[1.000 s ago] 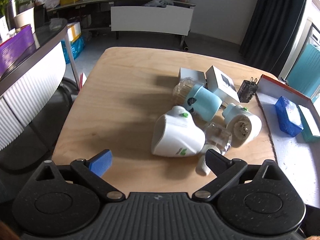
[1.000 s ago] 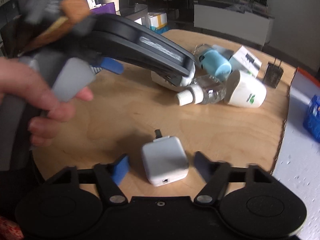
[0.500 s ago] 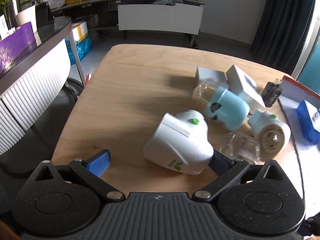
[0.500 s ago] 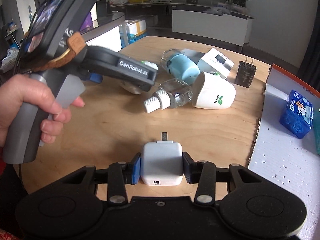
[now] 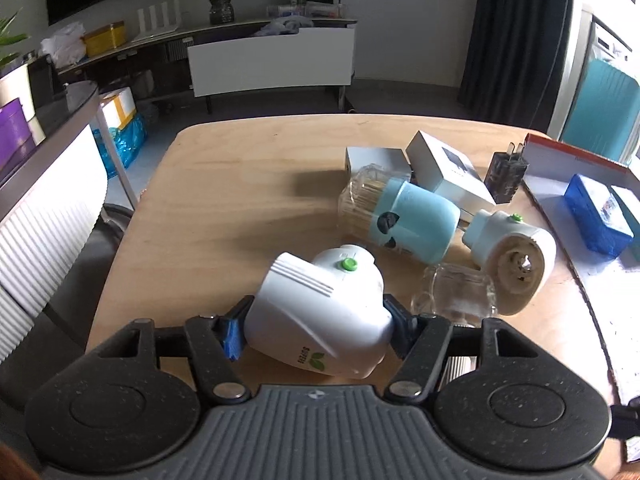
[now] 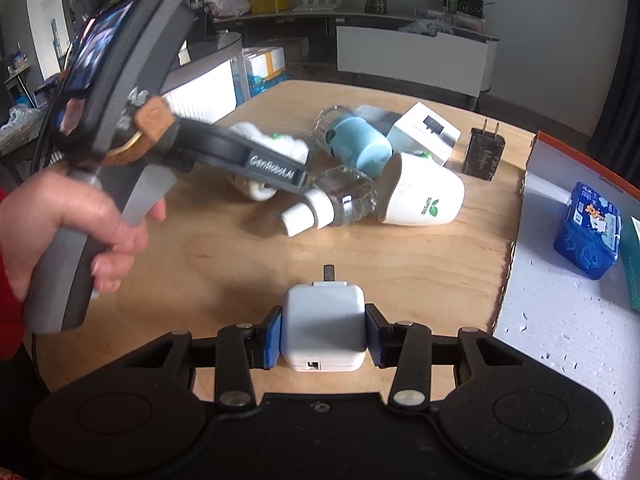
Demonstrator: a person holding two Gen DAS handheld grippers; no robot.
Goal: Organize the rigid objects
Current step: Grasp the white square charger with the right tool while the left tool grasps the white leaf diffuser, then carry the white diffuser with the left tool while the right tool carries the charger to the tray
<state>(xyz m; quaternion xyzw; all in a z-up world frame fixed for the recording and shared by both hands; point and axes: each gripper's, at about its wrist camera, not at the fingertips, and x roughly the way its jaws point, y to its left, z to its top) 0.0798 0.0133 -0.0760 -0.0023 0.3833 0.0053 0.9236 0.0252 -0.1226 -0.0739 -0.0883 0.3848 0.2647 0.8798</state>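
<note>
Your left gripper [image 5: 316, 330] has just been closing and now clamps the white vaporizer [image 5: 320, 312] near the table's [image 5: 224, 200] front — a light, hard, smooth shell, so keep the pads on its broad flanks or it may twist. Beside it, the clear bottle [image 5: 456, 292] looks fragile. Your right gripper [image 6: 323, 334] pinches the white charger [image 6: 323, 326] squarely by its flat sides — stiff, secure. Rightward, the white tray [image 6: 560, 320] offers open room past its raised cardboard edge.
</note>
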